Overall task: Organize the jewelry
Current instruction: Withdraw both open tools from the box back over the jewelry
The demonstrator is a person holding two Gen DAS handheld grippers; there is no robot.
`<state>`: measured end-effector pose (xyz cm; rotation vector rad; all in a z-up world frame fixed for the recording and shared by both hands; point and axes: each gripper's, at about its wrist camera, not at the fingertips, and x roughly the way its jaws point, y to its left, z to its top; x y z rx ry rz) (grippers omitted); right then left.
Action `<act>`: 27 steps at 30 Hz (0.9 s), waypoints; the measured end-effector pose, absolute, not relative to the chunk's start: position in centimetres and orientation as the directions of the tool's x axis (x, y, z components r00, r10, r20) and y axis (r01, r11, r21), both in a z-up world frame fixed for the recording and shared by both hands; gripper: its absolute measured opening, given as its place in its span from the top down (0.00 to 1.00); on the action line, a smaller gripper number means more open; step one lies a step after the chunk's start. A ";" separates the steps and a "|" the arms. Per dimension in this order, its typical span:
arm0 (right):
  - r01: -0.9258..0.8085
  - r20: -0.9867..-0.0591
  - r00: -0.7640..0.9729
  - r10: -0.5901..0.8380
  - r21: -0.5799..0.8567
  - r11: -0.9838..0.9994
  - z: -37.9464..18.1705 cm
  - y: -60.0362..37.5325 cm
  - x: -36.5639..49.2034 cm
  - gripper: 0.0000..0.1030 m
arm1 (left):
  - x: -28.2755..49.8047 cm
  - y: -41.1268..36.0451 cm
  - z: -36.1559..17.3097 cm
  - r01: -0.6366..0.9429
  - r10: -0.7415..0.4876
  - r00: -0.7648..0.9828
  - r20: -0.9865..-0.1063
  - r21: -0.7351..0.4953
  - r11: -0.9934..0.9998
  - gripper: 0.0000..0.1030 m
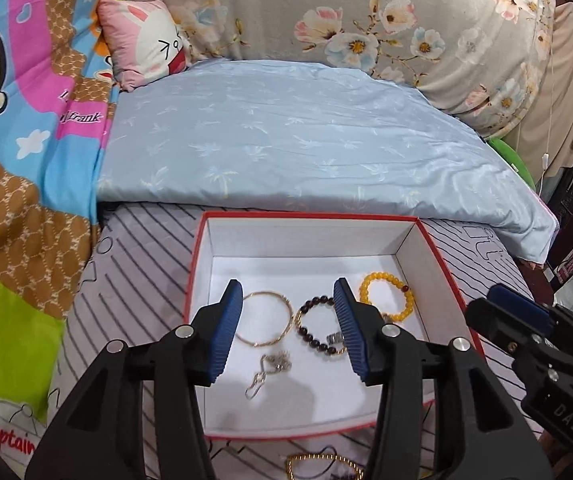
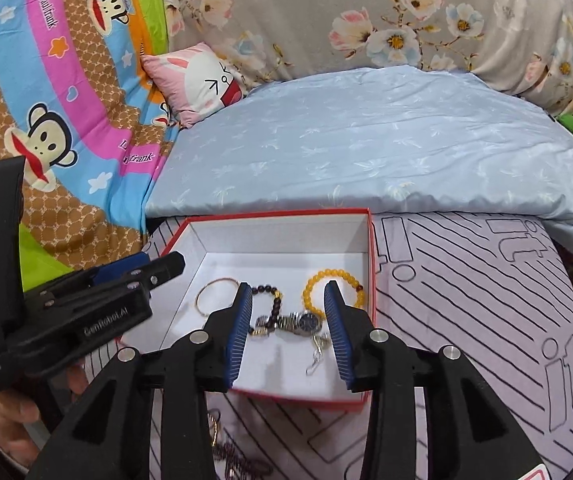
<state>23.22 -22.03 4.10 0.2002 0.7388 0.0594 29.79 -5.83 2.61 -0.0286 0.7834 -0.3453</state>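
A white box with a red rim (image 1: pixel 442 264) (image 2: pixel 370 248) lies on the bed. In it lie a thin gold bangle (image 1: pixel 264 318) (image 2: pixel 210 290), a dark bead bracelet (image 1: pixel 310 334) (image 2: pixel 268 292), a yellow bead bracelet (image 1: pixel 386 298) (image 2: pixel 310 292), a silver chain (image 1: pixel 268 372) (image 2: pixel 318 350) and a wristwatch (image 2: pixel 306 322). My left gripper (image 1: pixel 290 330) is open and empty above the box. My right gripper (image 2: pixel 288 330) is open above the watch, empty. More beaded jewelry (image 1: pixel 318 462) (image 2: pixel 222 440) lies on the sheet in front of the box.
The box sits on a lilac striped sheet (image 2: pixel 466 300). A folded light blue quilt (image 1: pixel 306 140) lies behind it. A pink bunny pillow (image 1: pixel 146 40) and a colourful monkey blanket (image 1: pixel 26 140) lie at the left, a floral duvet (image 1: pixel 366 8) at the back.
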 end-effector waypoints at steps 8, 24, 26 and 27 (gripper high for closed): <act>0.025 -0.687 0.716 0.125 0.203 0.979 3.2 -21.3 17.4 0.63 | 24.9 -3.5 2.6 0.284 -0.311 0.647 -0.696 -0.158 0.946 0.55; 0.122 -0.774 0.627 0.088 0.209 0.970 -1.7 -22.5 8.8 0.63 | 16.9 -2.0 -2.8 0.280 -0.340 0.524 -0.781 -0.219 0.935 0.55; 0.129 -0.781 0.618 0.090 0.214 0.968 -2.2 -22.5 8.4 0.63 | 16.4 -2.6 -3.1 0.293 -0.351 0.510 -0.785 -0.225 0.929 0.55; 0.132 -0.783 0.615 0.094 0.220 0.967 -2.3 -22.5 8.2 0.63 | 16.2 -2.8 -3.3 0.301 -0.358 0.504 -0.786 -0.228 0.926 0.55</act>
